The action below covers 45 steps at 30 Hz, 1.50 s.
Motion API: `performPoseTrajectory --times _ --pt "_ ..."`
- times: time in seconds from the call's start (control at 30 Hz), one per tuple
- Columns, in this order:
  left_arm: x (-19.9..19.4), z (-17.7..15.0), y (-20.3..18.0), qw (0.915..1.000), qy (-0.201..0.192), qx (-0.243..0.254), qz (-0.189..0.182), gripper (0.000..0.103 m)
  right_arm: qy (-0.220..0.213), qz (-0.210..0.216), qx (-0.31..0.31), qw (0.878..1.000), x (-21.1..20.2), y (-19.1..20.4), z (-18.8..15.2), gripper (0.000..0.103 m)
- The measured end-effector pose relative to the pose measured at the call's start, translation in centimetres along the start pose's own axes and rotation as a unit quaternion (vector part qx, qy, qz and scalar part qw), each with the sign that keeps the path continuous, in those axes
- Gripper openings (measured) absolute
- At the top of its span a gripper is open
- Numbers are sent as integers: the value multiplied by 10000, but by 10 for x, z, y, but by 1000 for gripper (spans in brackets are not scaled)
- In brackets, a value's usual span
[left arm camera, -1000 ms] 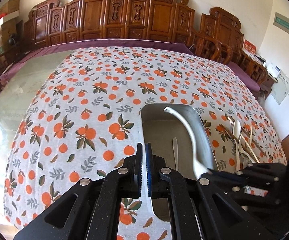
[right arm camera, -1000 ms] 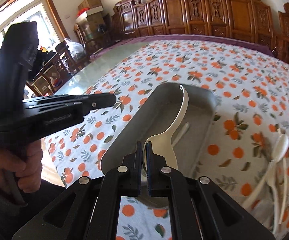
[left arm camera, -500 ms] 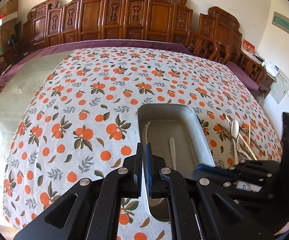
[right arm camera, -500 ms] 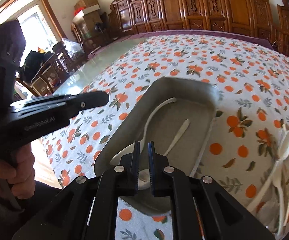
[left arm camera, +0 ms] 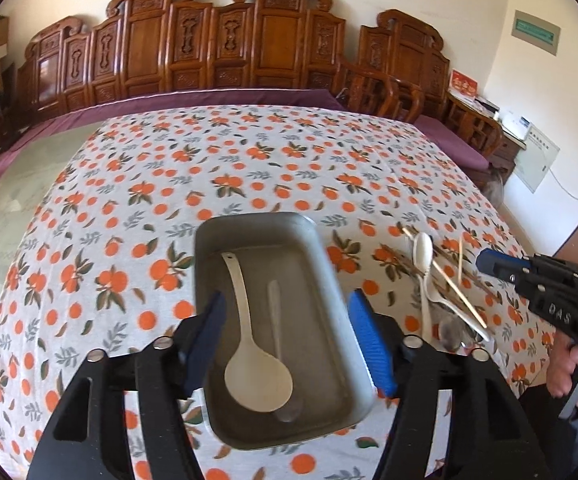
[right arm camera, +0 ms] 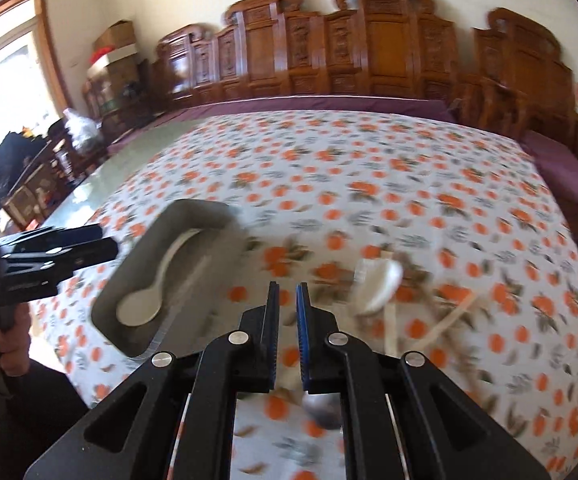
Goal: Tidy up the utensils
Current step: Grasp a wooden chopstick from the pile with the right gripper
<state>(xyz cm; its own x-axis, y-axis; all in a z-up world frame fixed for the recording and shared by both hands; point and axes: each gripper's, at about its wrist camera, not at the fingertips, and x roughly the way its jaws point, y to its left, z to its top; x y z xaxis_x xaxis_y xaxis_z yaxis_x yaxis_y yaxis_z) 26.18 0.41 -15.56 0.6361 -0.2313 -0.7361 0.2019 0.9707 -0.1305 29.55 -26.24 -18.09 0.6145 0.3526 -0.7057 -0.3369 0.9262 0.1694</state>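
A grey metal tray (left arm camera: 257,224) lies on the orange-print tablecloth with a white serving spoon (left arm camera: 257,376) and a slim pale utensil (left arm camera: 275,320) inside. My left gripper (left arm camera: 285,300) hangs over the tray's near end, its jaws opening wide on either side of the tray, pads pressing on nothing. My right gripper (right arm camera: 287,286) is shut to a narrow slit and holds nothing; it hovers over the cloth between the tray (right arm camera: 193,210) and a loose pile with a white spoon (right arm camera: 381,284) and chopsticks (right arm camera: 453,316). A metal spoon bowl (right arm camera: 325,408) shows under its fingers.
The loose white spoon (left arm camera: 423,248) and wooden chopsticks (left arm camera: 457,296) lie right of the tray, near the table's right edge. The right gripper (left arm camera: 485,260) and a person's hand (left arm camera: 569,368) are beside them. Carved wooden chairs line the far side.
The right gripper let the white serving spoon drop into the tray, then swung right toward the loose pile. The left jaws, shut before, have spread wide.
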Motion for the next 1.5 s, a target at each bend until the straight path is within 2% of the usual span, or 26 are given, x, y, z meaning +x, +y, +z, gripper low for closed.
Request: performPoseTrajectory --times 0.23,0.37,0.53,0.73,0.8,0.97,1.23,1.5 --pt "7 -4 -23 9998 51 192 -54 71 186 -283 -60 9994 12 -18 -21 10" --pt "10 -7 -33 9996 74 199 -188 71 349 -427 -74 9985 27 -22 -34 18" --pt "14 -12 -52 9989 121 356 -290 71 563 -658 -7 9962 42 -37 -47 18" --pt "20 -19 -70 9978 207 532 -335 71 839 -727 193 9936 53 -54 -55 18" --pt "23 -20 -75 9974 243 584 -337 71 873 -685 221 9936 54 -56 -56 6" --pt "28 -24 -83 9970 301 656 -286 71 758 -696 301 9942 45 -63 -57 6" --pt "31 -32 -98 9971 321 656 -207 71 322 -798 544 9948 17 -77 -56 6" --pt "37 -32 -121 9965 319 761 -111 71 235 -856 597 9943 18 -85 -54 6"
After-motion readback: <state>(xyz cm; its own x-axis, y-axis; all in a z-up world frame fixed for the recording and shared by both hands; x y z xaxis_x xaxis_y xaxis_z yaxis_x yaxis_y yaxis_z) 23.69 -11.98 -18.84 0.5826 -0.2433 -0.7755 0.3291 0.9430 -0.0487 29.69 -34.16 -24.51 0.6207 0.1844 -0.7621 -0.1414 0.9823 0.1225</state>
